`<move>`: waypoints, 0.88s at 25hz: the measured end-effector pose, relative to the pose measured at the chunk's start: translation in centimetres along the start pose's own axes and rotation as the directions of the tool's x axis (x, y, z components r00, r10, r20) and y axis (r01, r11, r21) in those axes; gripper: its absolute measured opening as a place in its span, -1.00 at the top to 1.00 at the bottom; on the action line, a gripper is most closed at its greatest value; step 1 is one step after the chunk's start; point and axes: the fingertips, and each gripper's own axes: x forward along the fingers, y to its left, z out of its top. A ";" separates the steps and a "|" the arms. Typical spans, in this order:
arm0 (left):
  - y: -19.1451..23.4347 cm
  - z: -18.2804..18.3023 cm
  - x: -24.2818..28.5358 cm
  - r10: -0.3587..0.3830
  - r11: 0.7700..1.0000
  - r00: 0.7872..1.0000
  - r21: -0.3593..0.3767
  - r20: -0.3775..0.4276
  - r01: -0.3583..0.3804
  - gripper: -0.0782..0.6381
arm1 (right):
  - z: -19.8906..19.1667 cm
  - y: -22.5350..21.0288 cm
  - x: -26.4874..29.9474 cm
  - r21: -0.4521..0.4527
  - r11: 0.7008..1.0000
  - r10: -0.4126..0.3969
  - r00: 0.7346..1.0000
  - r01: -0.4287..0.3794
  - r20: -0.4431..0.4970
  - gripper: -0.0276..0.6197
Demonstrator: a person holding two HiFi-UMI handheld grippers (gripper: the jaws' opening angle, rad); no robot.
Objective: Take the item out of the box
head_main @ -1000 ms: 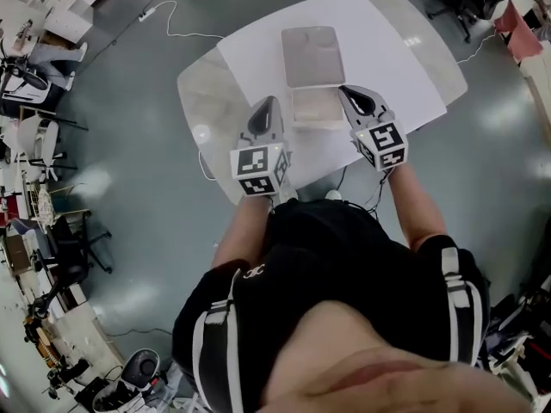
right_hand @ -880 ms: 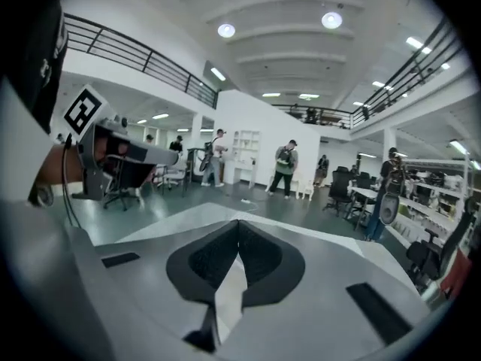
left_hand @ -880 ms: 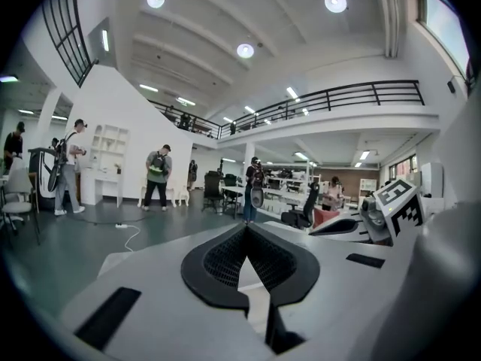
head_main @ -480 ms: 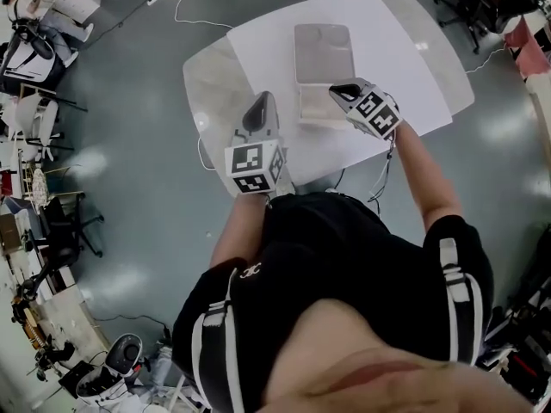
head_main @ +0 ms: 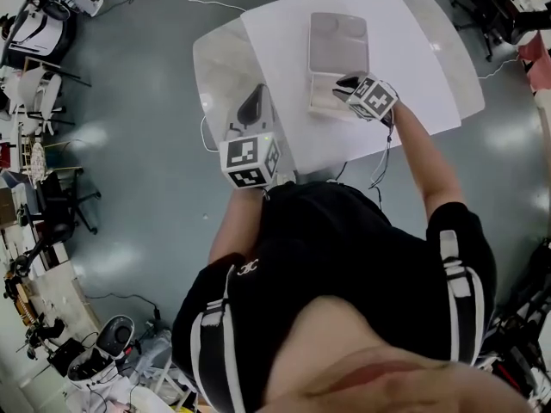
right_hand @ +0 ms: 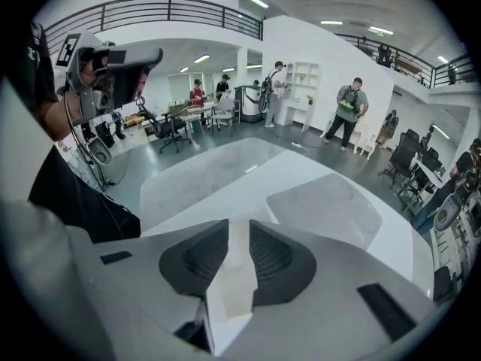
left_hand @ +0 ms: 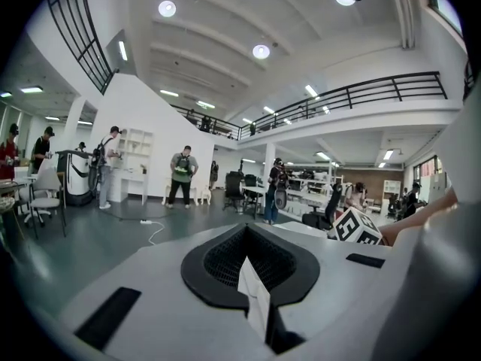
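1. My right claw (head_main: 343, 83) had swung in from the right side of the box (head_main: 324, 103) and now hung over its near half. A second before it had waited just beside that box.
2. In the right gripper view its jaws stood a little apart, a narrow gap between the dark pads with only a pale surface showing through. I saw nothing clamped there.
3. My left claw (head_main: 256, 95) had pulled back towards the near left of the worktop (head_main: 405, 54), well apart from the box. Its own view looked out across the room, jaws pressed together and holding nothing.
4. The clear lid (head_main: 338, 41) lay flat on the far side, so the box was open.
5. I could not tell the item from the pale box floor in any view. I judged it was still inside, under my right claw.
6. That put me at the reach-in step: next came lowering, closing on the item, then lifting.
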 end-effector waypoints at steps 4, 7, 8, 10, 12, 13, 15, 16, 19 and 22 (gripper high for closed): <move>1.5 -0.3 -0.8 0.024 1.000 1.000 -0.003 -0.004 -0.024 0.74 | -0.7 0.5 2.4 -0.012 0.999 0.044 0.997 -0.045 -0.064 0.71; 2.1 -0.6 -1.2 0.040 0.999 0.999 -0.003 -0.010 -0.040 0.74 | -1.2 0.9 3.9 -0.029 0.996 0.076 0.992 -0.079 -0.105 0.69; 2.4 -0.7 -1.4 0.045 0.999 0.999 -0.003 -0.014 -0.045 0.74 | -1.2 1.0 4.4 -0.029 0.995 0.088 0.989 -0.092 -0.117 0.69; 3.1 -0.7 -1.8 0.054 0.999 0.998 -0.001 -0.022 -0.054 0.74 | -1.1 1.2 5.6 -0.023 0.993 0.111 0.984 -0.115 -0.140 0.67; 3.8 -0.7 -2.2 0.065 0.998 0.998 0.001 -0.026 -0.065 0.74 | -1.2 1.3 6.7 -0.017 0.991 0.126 0.978 -0.131 -0.168 0.65; 4.1 -0.7 -2.4 0.071 0.997 0.997 0.002 -0.028 -0.071 0.74 | -1.3 1.4 7.3 -0.017 0.990 0.134 0.974 -0.139 -0.182 0.65; 4.7 -0.9 -2.7 0.087 0.996 0.996 0.004 -0.034 -0.087 0.74 | -1.6 1.4 8.2 -0.020 0.987 0.150 0.966 -0.157 -0.209 0.64; 5.0 -0.9 -2.8 0.095 0.995 0.995 0.005 -0.037 -0.095 0.74 | -1.7 1.3 8.7 -0.022 0.986 0.157 0.962 -0.166 -0.222 0.64; 5.9 -1.1 -3.1 0.121 0.993 0.992 0.010 -0.047 -0.120 0.74 | -2.0 0.8 9.8 -0.018 0.980 0.188 0.949 -0.199 -0.253 0.64; 6.6 -1.5 -3.6 0.145 0.989 0.988 0.013 -0.058 -0.145 0.74 | -2.2 1.1 11.0 -0.010 0.970 0.230 0.932 -0.243 -0.281 0.63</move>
